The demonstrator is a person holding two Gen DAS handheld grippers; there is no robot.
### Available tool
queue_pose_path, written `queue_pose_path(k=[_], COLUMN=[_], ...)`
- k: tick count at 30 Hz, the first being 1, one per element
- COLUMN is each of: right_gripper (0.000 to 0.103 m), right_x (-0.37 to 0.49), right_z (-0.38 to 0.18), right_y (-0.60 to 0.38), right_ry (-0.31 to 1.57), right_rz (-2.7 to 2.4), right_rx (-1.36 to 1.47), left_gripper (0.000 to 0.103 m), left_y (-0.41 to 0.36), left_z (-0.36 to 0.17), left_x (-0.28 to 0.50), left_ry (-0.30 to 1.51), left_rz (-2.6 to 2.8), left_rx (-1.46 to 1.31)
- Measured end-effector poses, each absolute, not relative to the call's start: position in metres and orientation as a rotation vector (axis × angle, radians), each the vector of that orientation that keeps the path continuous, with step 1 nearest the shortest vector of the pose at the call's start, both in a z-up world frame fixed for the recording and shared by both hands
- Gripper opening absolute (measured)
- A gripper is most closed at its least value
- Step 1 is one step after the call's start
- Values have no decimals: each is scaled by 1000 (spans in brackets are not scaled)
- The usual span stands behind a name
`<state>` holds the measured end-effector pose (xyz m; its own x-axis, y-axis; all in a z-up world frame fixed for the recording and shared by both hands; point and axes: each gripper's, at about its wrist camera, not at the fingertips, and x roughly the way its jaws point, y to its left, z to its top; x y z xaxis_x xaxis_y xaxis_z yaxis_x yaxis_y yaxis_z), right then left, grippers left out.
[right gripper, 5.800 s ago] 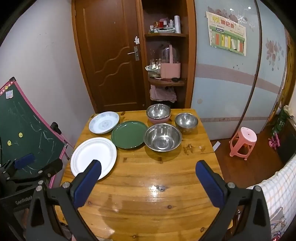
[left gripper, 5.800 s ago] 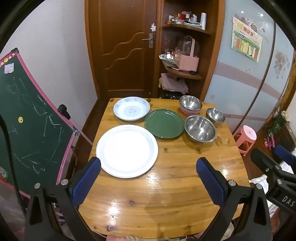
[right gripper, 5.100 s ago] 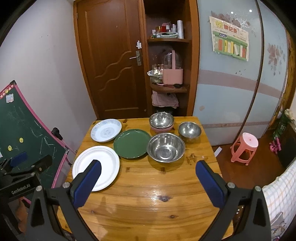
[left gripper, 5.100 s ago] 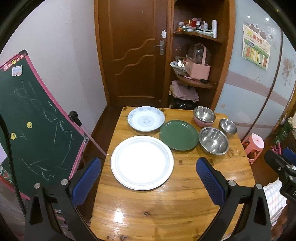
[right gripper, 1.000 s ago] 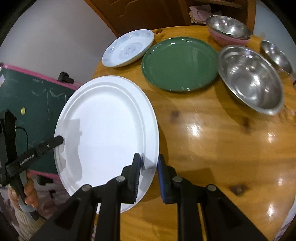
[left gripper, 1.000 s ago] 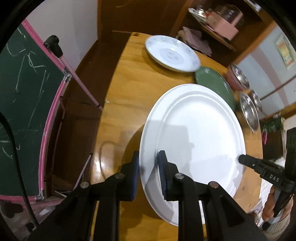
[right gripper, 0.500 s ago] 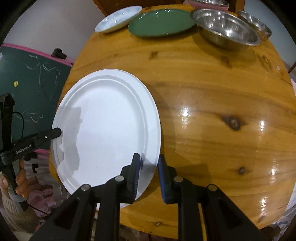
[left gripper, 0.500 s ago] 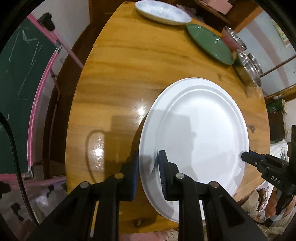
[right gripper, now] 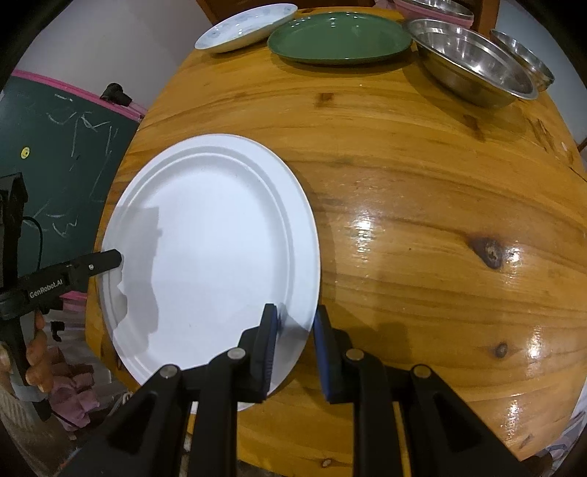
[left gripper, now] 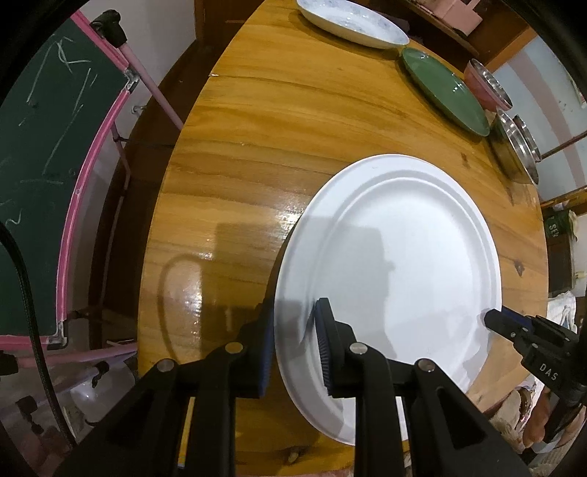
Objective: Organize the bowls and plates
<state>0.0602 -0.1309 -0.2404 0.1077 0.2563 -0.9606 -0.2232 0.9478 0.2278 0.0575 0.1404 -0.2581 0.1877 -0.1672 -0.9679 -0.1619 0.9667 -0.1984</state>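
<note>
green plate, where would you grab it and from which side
Take the green plate by its raised near rim, coming in over the bare wood of the table. It lies flat and shallow, with the patterned plate and large steel bowl flanking it.

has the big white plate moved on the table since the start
Yes. The white plate has come away from the green plate, toward the near edge of the table, gripped at opposite rims.

Pink bowl (right gripper: 433,9): cut by top edge in right wrist view, only rim showing. Small steel bowl (left gripper: 528,137): mostly hidden behind larger steel bowl (left gripper: 513,154) in left wrist view. White plate (left gripper: 389,271): near rim covered by gripper fingers (left gripper: 324,345).
</note>
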Motion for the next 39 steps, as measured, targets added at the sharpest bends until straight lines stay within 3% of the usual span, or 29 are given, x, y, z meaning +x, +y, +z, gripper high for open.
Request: queue_pose_path(k=[13, 15, 18, 28, 39], right_gripper=[22, 25, 29, 30, 30], right_x=[61, 61, 61, 62, 61], right_z=[-240, -241, -243, -237, -221], right_y=[-128, -128, -125, -133, -151], right_ry=[1413, 1426, 1431, 1399, 1346], right_rz=[347, 353, 356, 354, 308], right_rx=[14, 3, -8, 30, 90], left_gripper=[24, 44, 56, 57, 57], left_y=[140, 139, 139, 144, 131], left_z=[-261, -260, -255, -244, -196], left_x=[67, 67, 66, 67, 66], left_ry=[1393, 1394, 1374, 1344, 1167], left_rz=[9, 9, 30, 40, 22], left_rx=[-282, -284, -266, -273, -195])
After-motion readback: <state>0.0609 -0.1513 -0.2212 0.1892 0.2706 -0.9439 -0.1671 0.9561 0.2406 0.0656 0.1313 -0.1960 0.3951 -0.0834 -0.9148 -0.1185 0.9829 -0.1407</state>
